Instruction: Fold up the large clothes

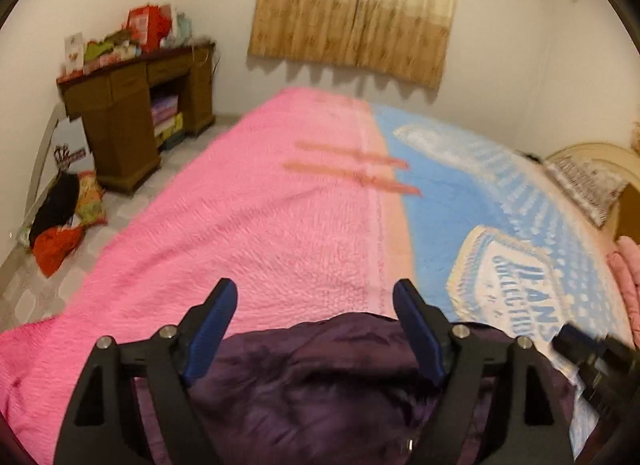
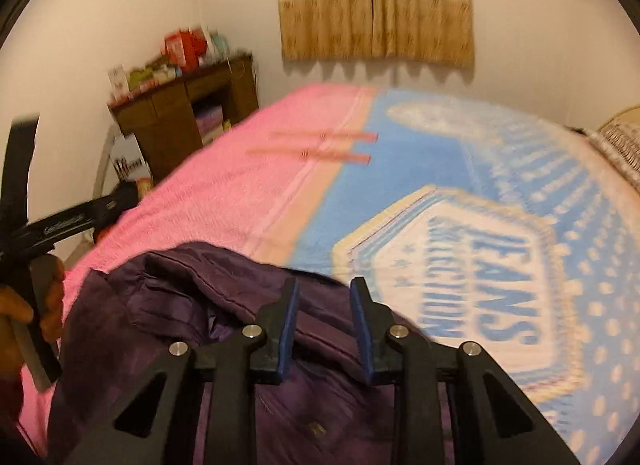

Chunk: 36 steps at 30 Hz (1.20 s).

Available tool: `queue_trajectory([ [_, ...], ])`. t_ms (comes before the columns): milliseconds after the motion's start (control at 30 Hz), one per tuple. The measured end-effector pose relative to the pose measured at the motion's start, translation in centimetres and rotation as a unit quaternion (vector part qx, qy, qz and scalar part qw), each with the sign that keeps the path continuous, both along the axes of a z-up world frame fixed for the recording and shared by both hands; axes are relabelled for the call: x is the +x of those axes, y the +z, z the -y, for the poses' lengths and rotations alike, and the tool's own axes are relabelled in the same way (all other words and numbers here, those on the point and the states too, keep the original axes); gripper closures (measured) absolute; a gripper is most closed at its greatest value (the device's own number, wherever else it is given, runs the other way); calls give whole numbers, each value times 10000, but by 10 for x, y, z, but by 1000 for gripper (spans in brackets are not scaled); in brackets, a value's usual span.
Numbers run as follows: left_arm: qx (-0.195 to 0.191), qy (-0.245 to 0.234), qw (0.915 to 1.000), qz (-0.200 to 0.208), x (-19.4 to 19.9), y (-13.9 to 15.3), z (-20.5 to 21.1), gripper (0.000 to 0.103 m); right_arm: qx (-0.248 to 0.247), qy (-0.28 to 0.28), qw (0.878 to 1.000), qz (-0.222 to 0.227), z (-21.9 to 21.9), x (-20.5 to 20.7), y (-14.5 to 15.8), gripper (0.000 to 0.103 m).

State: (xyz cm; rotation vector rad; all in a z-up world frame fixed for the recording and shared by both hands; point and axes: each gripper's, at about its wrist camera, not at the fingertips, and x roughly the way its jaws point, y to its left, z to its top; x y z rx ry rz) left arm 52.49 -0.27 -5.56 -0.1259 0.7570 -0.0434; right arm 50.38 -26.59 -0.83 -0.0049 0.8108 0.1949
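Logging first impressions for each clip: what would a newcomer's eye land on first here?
The bright bed cover, hot pink on its left half and blue with a large JEANS emblem on its right, fills both views. A dark purple jacket lies bunched at its near edge, below the open left gripper and right gripper. A cluttered wooden desk stands far left.

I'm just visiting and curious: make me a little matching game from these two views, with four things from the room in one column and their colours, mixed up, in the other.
Things:
1. garment lying bunched on the bed under the two grippers
2. blanket half on the side nearer the wooden desk
3. curtain on the far wall
4. desk in the corner

Colours:
A. pink
B. beige and tan
C. dark purple
D. brown

Pairs: 1-C, 2-A, 3-B, 4-D
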Motion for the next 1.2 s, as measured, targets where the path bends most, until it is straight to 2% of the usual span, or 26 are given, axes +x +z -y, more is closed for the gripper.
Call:
queue_trajectory([
  [33, 28, 92, 9997, -213, 9, -15, 3, 23, -57, -13, 9998, -188, -5, 10, -18, 78],
  [67, 28, 155, 9990, -409, 9, -26, 2, 33, -46, -16, 9995, -321, -8, 13, -30, 78],
  [100, 25, 173, 9973, -709, 8, -44, 1, 43, -54, 14, 9978, -663, -6, 18, -57, 78],
  [133, 12, 122, 9954, -947, 3, -62, 1, 43, -76, 37, 9964, -838, -3, 17, -71, 79],
  [167, -95, 64, 9945, -1044, -4, -80, -2, 43, 203, 112, 9940, -1065, 7, 17, -89, 79],
  [233, -194, 61, 9965, -816, -22, -89, -8, 42, 832, 17, 9901, -1130, 25, 18, -89, 81],
  [333, -11, 130, 9970, -759, -26, -89, -3, 40, 1016, 49, 9865, -1284, 29, 25, -96, 81],
  [467, 354, 200, 9965, -733, -23, -93, 14, 32, 384, -16, 9934, -1081, 10, 26, -96, 81],
  [600, 350, 204, 9962, -777, -7, -97, 14, 18, -318, -126, 9957, -857, -8, 27, -96, 81],
  [700, 500, 206, 9955, -781, -8, -96, 15, 16, -767, -168, 9946, -683, -18, 24, -95, 79],
  [800, 429, 192, 9958, -783, -11, -94, 12, 17, -1041, -169, 9926, -597, -23, 25, -95, 78],
  [900, 126, 74, 9966, -813, -20, -87, 3, 18, -930, -99, 9929, -742, -15, 21, -86, 76],
  [933, -37, -12, 9962, -875, -23, -81, -2, 20, -826, -71, 9933, -807, -13, 15, -82, 75],
  [967, -258, -106, 9954, -913, -29, -72, -10, 21, -501, 5, 9953, -825, -2, 0, -70, 75],
  [1000, -597, -231, 9945, -825, -42, -57, -22, 21, -284, 17, 9973, -671, 5, -16, -59, 74],
  [1067, -1050, -454, 9926, -418, -75, -26, -44, 21, 157, 46, 9996, -228, 25, -60, -34, 64],
  [1100, -1084, -603, 9921, -182, -100, -8, -60, 19, 317, 70, 9995, -30, 40, -90, -22, 49],
  [1133, -998, -667, 9927, -64, -119, 1, -69, 18, 362, 63, 9993, 88, 50, -114, -14, 42],
  [1200, -769, -727, 9941, 221, -169, 17, -100, 14, 418, 73, 9986, 329, 74, -176, 1, 42],
])
